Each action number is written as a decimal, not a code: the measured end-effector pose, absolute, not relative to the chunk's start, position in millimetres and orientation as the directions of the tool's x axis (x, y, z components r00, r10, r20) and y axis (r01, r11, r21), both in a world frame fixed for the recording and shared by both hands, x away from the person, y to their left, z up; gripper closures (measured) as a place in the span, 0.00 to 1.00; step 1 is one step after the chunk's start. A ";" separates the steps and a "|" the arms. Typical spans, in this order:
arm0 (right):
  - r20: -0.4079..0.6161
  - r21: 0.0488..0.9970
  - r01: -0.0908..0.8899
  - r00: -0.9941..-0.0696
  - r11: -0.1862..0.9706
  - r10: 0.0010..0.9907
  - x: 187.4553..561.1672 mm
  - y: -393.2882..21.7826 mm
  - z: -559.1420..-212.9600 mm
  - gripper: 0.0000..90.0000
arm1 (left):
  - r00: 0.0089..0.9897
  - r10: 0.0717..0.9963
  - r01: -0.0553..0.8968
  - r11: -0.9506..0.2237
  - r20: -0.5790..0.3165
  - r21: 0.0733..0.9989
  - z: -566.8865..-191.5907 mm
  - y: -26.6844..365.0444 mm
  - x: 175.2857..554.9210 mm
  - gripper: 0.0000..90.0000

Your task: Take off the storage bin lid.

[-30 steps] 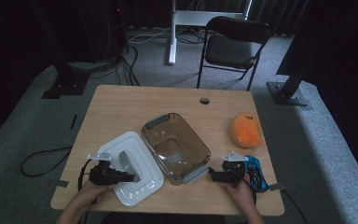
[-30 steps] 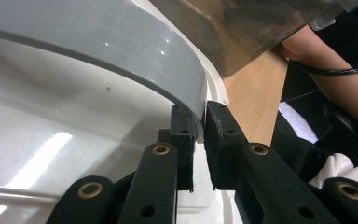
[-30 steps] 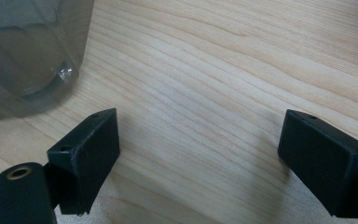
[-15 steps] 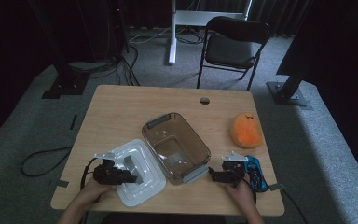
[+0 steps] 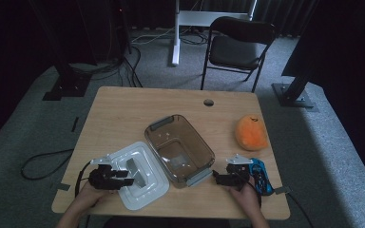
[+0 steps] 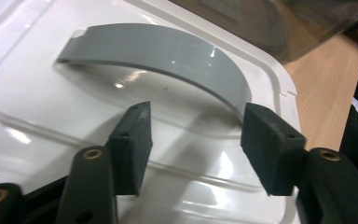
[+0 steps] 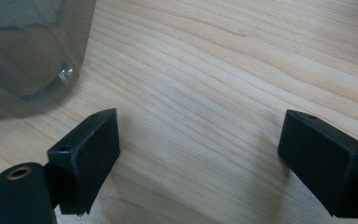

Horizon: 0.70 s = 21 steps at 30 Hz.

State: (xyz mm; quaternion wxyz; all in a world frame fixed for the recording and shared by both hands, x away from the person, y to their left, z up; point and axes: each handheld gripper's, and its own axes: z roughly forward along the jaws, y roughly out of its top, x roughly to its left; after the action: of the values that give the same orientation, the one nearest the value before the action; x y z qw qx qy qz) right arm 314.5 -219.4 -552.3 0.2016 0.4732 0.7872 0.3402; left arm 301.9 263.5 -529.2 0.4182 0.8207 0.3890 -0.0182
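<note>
Lid (image 6: pixel 177 121) runs off frame under released, just-opening left claw (image 6: pixel 196 140); right claw (image 7: pixel 200 154) released; container (image 7: pixel 28 51) cropped.

Recording lab: dark-curtained room, grey carpet, light wooden table (image 5: pixel 123 114), black folding chair (image 5: pixel 235 47), black stand bases (image 5: pixel 64 88), loose floor cables (image 5: pixel 43 161).

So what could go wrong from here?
The left gripper has just been opening; its jaws hold nothing and stop short of the lid's grey handle, so closing now might miss it. The lid lies near the table edge and could slide off if nudged. The right gripper sits open beside the box and might bump it.
</note>
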 end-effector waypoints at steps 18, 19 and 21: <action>0.005 0.726 0.608 -0.471 0.321 0.882 314.5 -219.4 -552.3 0.13 | 0.522 0.791 0.672 -0.152 -0.318 0.725 -519.6 294.3 299.8 0.28; 0.005 0.726 0.608 -0.471 0.321 0.882 314.5 -219.4 -552.3 0.13 | 0.512 0.800 0.676 -0.149 -0.314 0.722 -519.7 295.6 299.8 0.25; 0.005 0.726 0.608 -0.471 0.320 0.882 314.5 -219.4 -552.3 0.13 | 0.494 0.820 0.677 -0.153 -0.291 0.719 -520.0 297.5 298.7 0.20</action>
State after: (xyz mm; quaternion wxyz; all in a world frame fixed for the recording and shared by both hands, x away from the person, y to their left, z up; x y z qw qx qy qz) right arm 314.5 -219.4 -552.3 0.2014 0.4734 0.7872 0.3401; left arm 298.7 297.5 -520.0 0.4212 0.7545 0.4961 0.0844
